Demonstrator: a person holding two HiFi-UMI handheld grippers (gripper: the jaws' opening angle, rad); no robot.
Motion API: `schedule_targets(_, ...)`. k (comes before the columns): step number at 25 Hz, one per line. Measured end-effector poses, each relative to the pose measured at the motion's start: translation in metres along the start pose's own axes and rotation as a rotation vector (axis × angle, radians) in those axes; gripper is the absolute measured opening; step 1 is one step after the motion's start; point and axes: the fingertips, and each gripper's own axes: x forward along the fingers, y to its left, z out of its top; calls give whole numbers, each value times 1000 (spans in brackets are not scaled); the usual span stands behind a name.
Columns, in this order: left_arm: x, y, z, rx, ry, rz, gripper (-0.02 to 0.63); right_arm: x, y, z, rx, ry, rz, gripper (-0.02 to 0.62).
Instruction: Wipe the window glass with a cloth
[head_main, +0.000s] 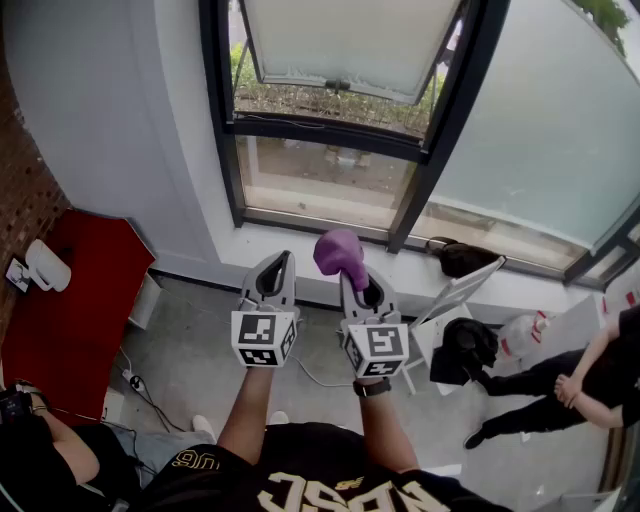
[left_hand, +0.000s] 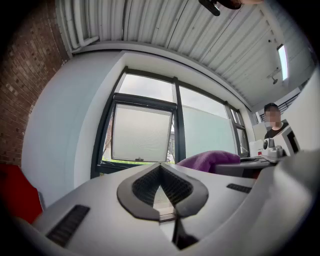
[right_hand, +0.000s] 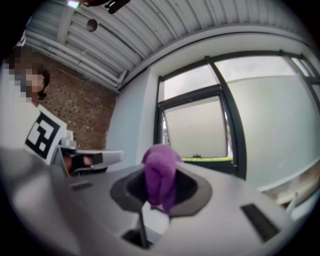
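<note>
The purple cloth (head_main: 340, 255) is pinched in the right gripper (head_main: 366, 292). Its two jaws press on the cloth from both sides. A soft bunch of it sticks out past the tips, and a bit hangs down between the jaws, as the right gripper view shows (right_hand: 160, 177). The cloth is up in the air in front of the window and is not touching the window glass (head_main: 325, 182). The left gripper (head_main: 274, 282) is just beside the right one, and both point at the window. In the left gripper view its jaws (left_hand: 161, 186) are pressed together with nothing in them, and the cloth (left_hand: 210, 161) peeks in from the right. The window has a dark frame (head_main: 222, 120). Its top part (head_main: 345, 40) is tipped open, and green plants show under it. A big cloudy pane (head_main: 545, 130) is to the right. A light grey wall (head_main: 110, 120) is on the left, with red bricks (head_main: 25, 200) past it. A red thing (head_main: 75, 300) lies low on the left. A person in black (head_main: 585, 375) sits low on the right.
</note>
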Motion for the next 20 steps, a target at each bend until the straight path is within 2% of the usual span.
schedule_targets(6,4,31,-1,5,0,-24,17,23,19,-3,-2,0,-21,81)
schedule_targets(11,1,57,-22,-21,38,-40,17,39,36,-30,43,42,-47,80)
schedule_targets(15,8,78,-42,-45,72,-47,17,63,57,-44,47,64,-11,81)
schedule_targets(20,26,100,-46,-63,71,-33,17,99,65,-51,49,87,24,81)
